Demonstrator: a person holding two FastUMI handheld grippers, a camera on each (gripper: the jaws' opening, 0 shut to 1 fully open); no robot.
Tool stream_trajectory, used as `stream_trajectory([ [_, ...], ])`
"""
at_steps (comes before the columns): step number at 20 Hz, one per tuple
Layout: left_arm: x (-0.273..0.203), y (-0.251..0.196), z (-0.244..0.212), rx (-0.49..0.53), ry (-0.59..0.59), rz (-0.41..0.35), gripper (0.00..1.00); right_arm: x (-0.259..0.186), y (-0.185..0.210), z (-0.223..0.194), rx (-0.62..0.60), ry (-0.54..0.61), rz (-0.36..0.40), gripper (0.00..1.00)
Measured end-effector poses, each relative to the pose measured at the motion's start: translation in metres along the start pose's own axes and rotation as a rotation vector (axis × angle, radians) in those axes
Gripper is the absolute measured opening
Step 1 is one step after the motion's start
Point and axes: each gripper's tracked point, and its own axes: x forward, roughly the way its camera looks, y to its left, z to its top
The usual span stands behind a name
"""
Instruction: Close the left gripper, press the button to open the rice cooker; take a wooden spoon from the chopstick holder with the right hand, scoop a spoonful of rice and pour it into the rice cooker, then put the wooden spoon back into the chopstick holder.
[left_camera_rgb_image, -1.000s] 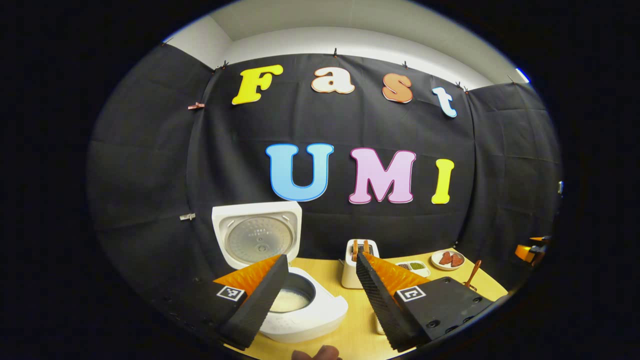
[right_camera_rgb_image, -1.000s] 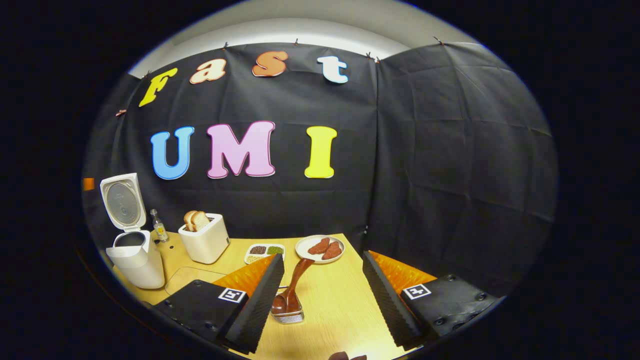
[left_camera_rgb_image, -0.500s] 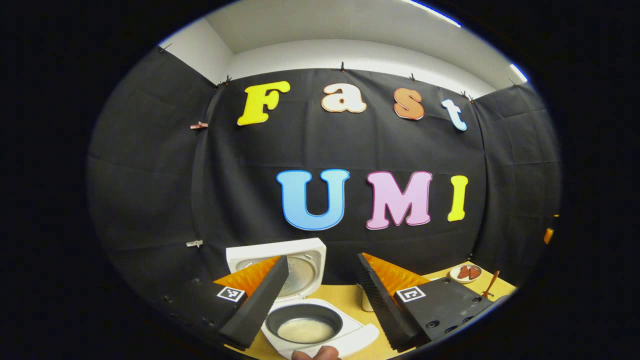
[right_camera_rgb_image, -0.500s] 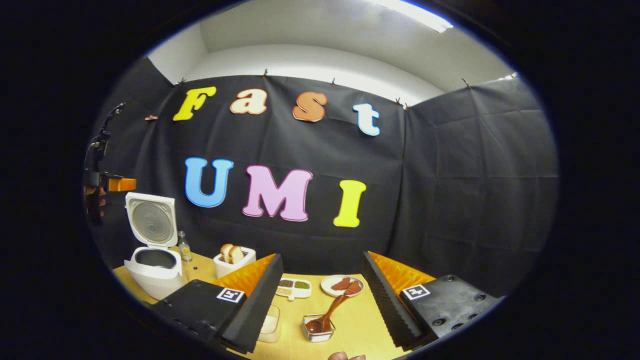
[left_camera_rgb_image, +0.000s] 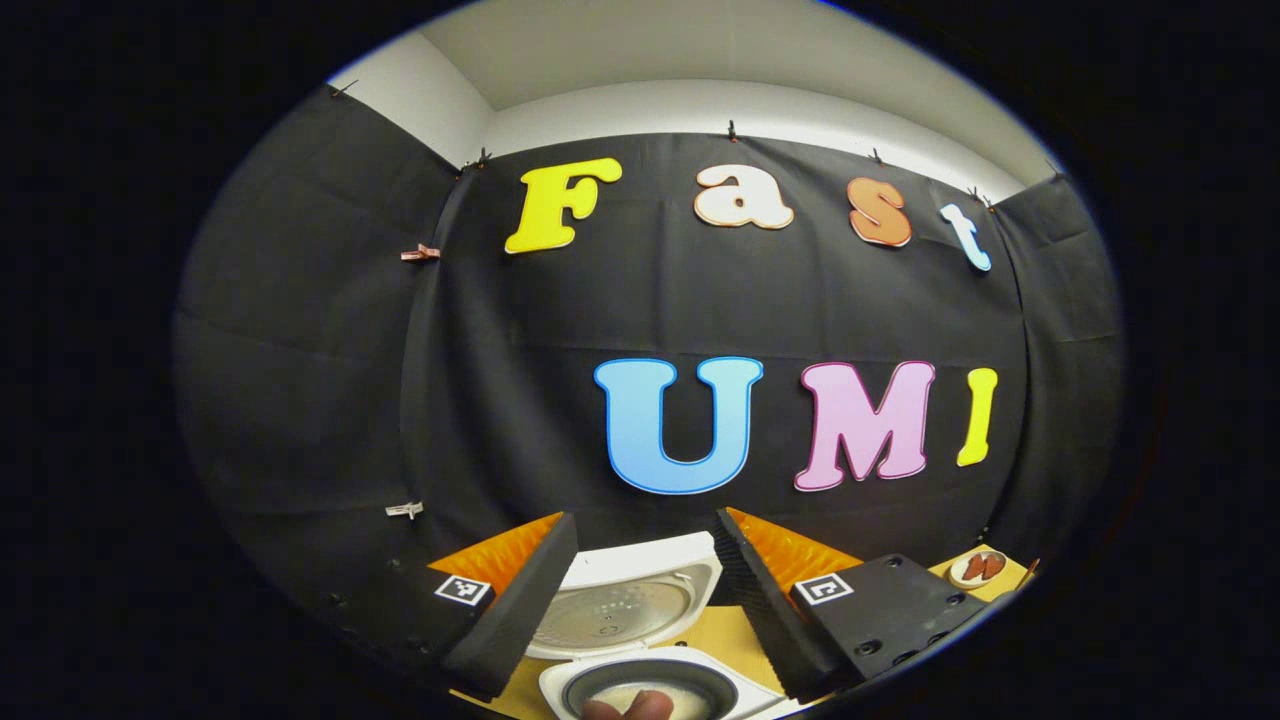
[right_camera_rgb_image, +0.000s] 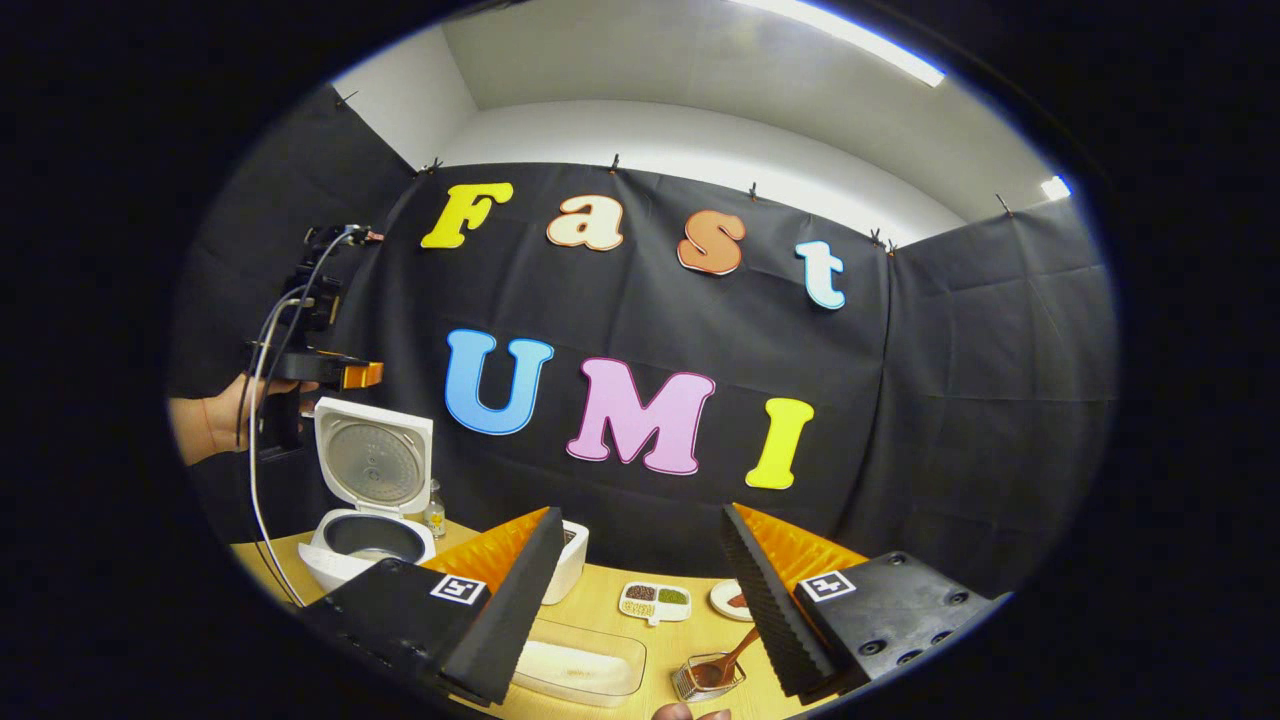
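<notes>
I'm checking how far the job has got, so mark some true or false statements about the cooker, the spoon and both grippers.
1. The rice cooker has its lid up. True.
2. The right gripper holds the wooden spoon. False: its fingers are apart and empty; the spoon stands in the chopstick holder.
3. The left gripper is closed. False: it is open.
4. The cooker's pot holds some rice. True, as the left gripper view shows.
5. The clear container of rice sits left of the holder. True.

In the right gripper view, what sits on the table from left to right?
Rice cooker → toaster → divided dish → wooden spoon in its holder.
</notes>
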Motion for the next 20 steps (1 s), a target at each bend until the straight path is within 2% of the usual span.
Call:
stream_trajectory([
  [7, 0.087, 0.021, -0.036, 0.014, 0.058, 0.034, 0.94, -0.003, -0.005, -0.017, 0.017, 0.061, -0.085, 0.97],
  [12, 0.125, 0.03, -0.07, 0.036, 0.122, 0.047, 0.94, -0.004, -0.01, -0.028, 0.006, 0.096, -0.152, 0.98],
  [15, 0.132, 0.037, -0.09, 0.016, 0.166, 0.08, 0.94, -0.001, -0.01, -0.029, 0.011, 0.104, -0.17, 0.98],
  [16, 0.131, 0.037, -0.09, 0.008, 0.168, 0.087, 0.98, -0.001, -0.009, -0.028, 0.009, 0.104, -0.172, 0.98],
  [20, 0.108, 0.025, -0.093, -0.018, 0.214, 0.089, 0.98, 0.004, -0.004, -0.032, 0.003, 0.116, -0.148, 0.98],
])
